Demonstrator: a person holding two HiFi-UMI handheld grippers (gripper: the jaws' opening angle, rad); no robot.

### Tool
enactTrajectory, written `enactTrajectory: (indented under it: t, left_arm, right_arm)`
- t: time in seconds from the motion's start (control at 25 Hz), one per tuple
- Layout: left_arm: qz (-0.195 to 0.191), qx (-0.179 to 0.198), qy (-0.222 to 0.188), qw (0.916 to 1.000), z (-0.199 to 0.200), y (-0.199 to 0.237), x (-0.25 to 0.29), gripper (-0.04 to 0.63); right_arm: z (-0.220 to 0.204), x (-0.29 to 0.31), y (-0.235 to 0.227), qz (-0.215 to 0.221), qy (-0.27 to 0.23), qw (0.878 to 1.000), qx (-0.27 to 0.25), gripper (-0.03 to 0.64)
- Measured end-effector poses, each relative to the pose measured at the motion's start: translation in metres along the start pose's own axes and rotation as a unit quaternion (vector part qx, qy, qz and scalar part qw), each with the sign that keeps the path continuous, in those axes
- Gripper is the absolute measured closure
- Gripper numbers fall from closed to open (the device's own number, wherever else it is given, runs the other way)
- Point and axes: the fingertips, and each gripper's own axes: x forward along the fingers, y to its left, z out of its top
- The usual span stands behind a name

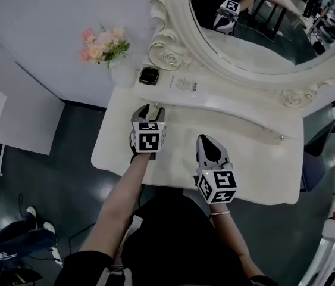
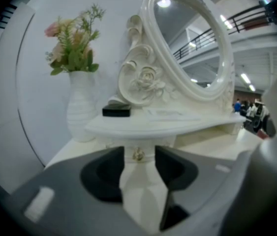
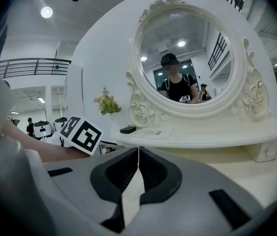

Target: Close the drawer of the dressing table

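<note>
The white dressing table (image 1: 173, 159) carries a raised shelf (image 1: 227, 97) with a small drawer under its left end. In the left gripper view the drawer front shows a brass knob (image 2: 138, 155). My left gripper (image 1: 149, 108) (image 2: 139, 150) is open, and the knob sits in the gap between its dark pads (image 2: 109, 168) without touching either. I cannot tell how far the drawer stands out. My right gripper (image 1: 205, 139) (image 3: 138, 154) hovers over the tabletop nearer the front edge, shut and empty.
A white vase of pink flowers (image 1: 105, 47) (image 2: 80, 107) stands at the back left. A small black box (image 1: 149, 75) (image 2: 116, 111) and a card (image 1: 186, 83) lie on the shelf. The oval mirror (image 1: 262, 22) rises behind. A second small drawer (image 3: 268, 151) sits at the right.
</note>
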Motion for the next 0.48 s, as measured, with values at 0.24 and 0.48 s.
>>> enactTrajectory:
  t: [0.24, 0.48]
  left_arm:
    - [0.0, -0.008, -0.025, 0.9996, 0.012, 0.003, -0.031, 0.428]
    - [-0.01, -0.015, -0.051, 0.9986, 0.024, 0.005, -0.056, 0.447]
  right_arm:
    - [0.002, 0.002, 0.009, 0.013, -0.001, 1.0, -0.004, 0.611]
    - [0.003, 0.005, 0.018, 0.023, -0.001, 1.0, -0.008, 0.612]
